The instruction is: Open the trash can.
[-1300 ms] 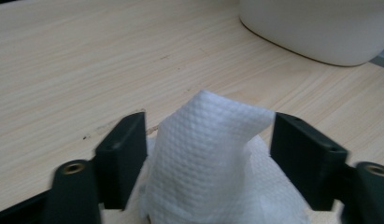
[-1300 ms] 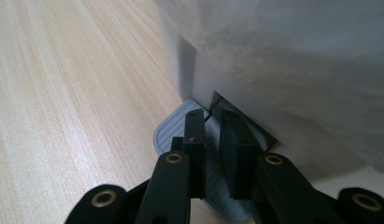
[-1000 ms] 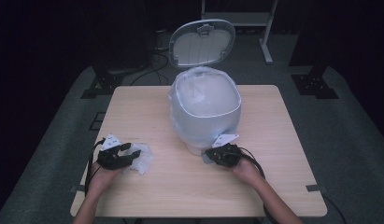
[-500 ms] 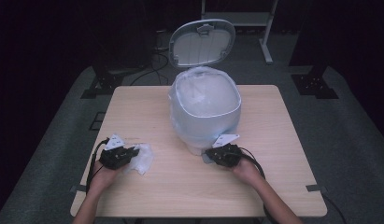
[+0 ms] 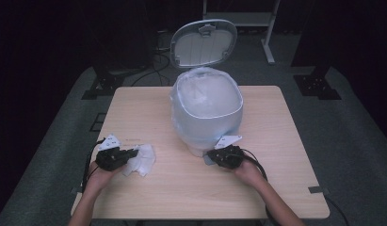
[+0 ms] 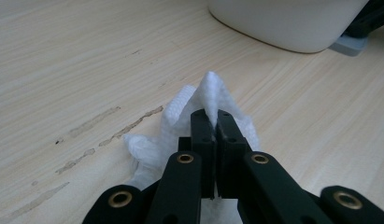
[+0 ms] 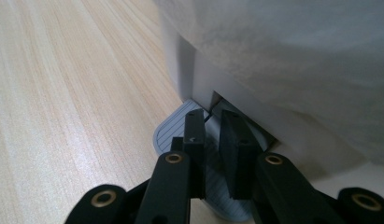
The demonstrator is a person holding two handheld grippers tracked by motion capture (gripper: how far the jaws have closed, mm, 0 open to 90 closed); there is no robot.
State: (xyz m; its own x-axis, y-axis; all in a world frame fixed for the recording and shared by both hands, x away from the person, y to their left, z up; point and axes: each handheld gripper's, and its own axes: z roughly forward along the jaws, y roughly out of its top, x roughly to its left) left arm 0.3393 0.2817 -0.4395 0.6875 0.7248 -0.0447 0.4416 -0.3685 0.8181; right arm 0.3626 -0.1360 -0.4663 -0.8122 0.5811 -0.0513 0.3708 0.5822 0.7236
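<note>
A crumpled white tissue lies on the table near its front left. My left gripper is shut on it. Its jaws have just been closing, and a peak of tissue sticks up between the tips. A white pedal bin stands mid-table, lined with a clear plastic bag, its lid raised. My right gripper is shut, and its tips rest on the bin's grey pedal at the base of the bin.
The wooden table has bare surface to the left of the bin and along the front between my hands. Faint streaks mark the wood beside the tissue. Dark stands and cables sit on the floor behind the table.
My left gripper's jaws have closed onto the tissue and pinched it up into a peak. The right gripper and the bin have stayed as they were.
</note>
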